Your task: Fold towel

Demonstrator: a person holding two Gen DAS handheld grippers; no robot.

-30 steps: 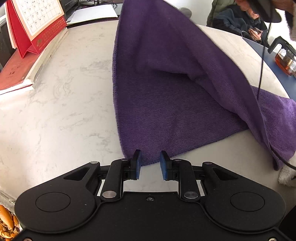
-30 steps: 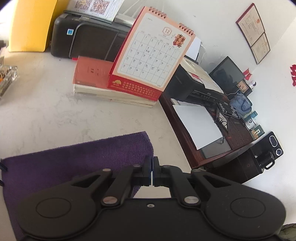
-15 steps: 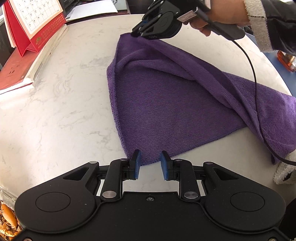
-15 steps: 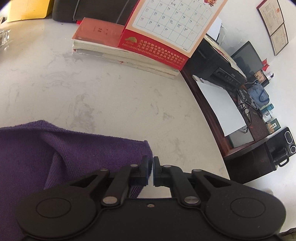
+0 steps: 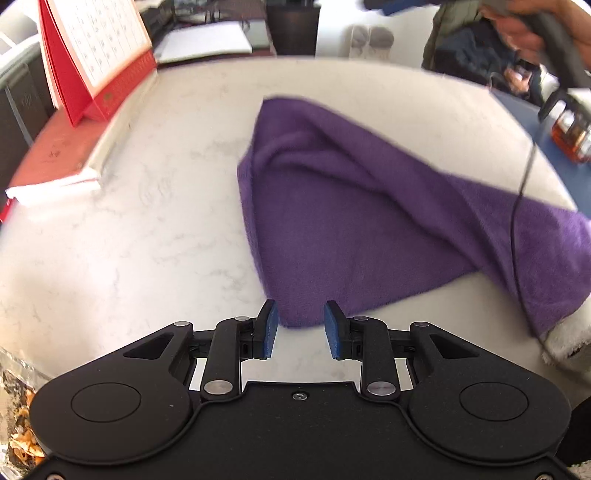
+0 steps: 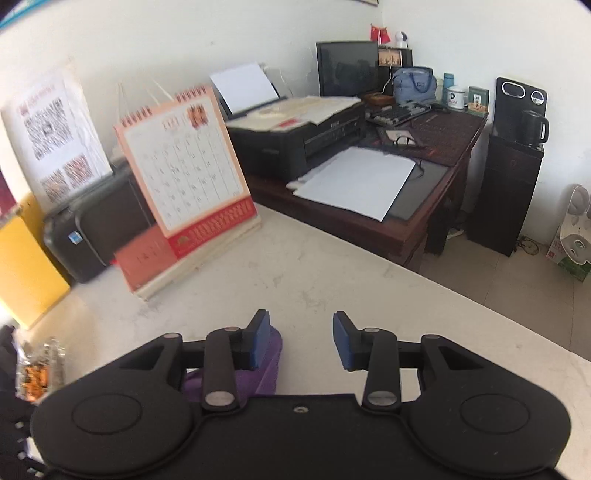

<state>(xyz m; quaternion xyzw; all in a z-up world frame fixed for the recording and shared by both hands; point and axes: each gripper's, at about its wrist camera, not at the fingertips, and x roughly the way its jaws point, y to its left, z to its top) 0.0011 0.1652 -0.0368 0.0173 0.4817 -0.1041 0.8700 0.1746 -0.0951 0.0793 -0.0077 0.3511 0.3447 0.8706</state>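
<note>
A purple towel [image 5: 332, 206] lies rumpled on the white marble table [image 5: 129, 229], one flap laid over towards the far left corner. My left gripper [image 5: 300, 326] is open, its blue pads either side of the towel's near corner. My right gripper [image 6: 300, 341] is open and empty, raised above the table; a bit of the towel [image 6: 269, 365] shows under its left finger. The right hand and its handle show at the top right of the left wrist view [image 5: 546, 29].
A red desk calendar [image 5: 92, 55] stands on books [image 5: 59, 155] at the table's far left. A glass teapot [image 5: 570, 129] sits at the right edge. A snack bag [image 5: 18, 424] lies near left. A wooden desk with a printer [image 6: 295, 136] stands beyond the table.
My right gripper has let go of the towel corner, opened and lifted away from the table. The towel flap now lies loose. My left gripper has stayed at the near corner.
</note>
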